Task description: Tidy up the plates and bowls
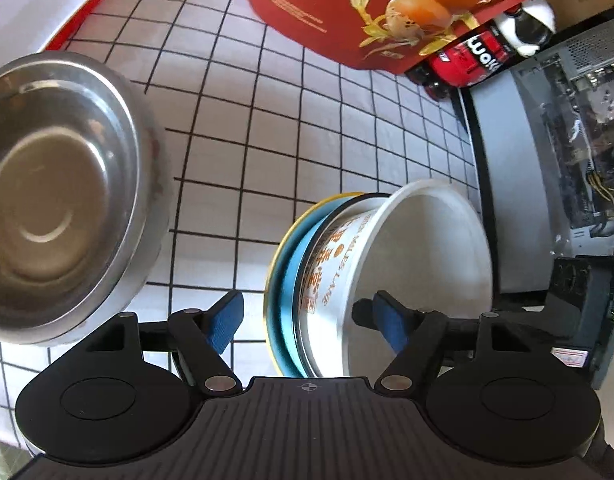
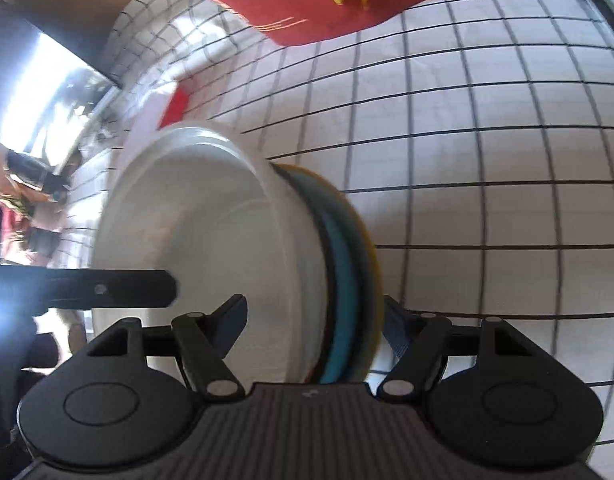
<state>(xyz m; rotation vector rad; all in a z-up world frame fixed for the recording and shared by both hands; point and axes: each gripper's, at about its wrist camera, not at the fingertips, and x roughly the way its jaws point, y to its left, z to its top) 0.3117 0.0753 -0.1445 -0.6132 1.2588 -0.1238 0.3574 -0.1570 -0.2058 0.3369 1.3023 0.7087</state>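
Two tools work one stack: a white printed bowl (image 1: pixel 391 264) sitting in a blue plate (image 1: pixel 285 276) and a yellow plate (image 1: pixel 272 280), the whole lot tipped on edge above the gridded bench (image 1: pixel 267 128).

Left wrist view: the left tool (image 1: pixel 313 320) is spread wide, one blue pad inside the bowl and the other outside the yellow plate, neither pressing, so it reads as released around the stack. A steel bowl (image 1: pixel 59 200) stands upright on the bench to the left of the stack, well apart from it; a red egg box (image 1: pixel 347 4) lies beyond the stack. The tool points steeply down at the bench.

Right wrist view: the right tool (image 2: pixel 315 328) straddles the same stack from the other side, one finger within the white bowl (image 2: pixel 211 240), the other just behind the yellow plate (image 2: pixel 373 264), with the blue plate (image 2: pixel 339 272) between. It appears to be grasping the stack, though blur hides the exact contact. A dark finger of the other tool reaches into the bowl from the left of the stack.

My judgement: the stack is being set down, the step being a hand-off or placement. Next the stack needs levelling flat onto the bench before the right tool lets go.
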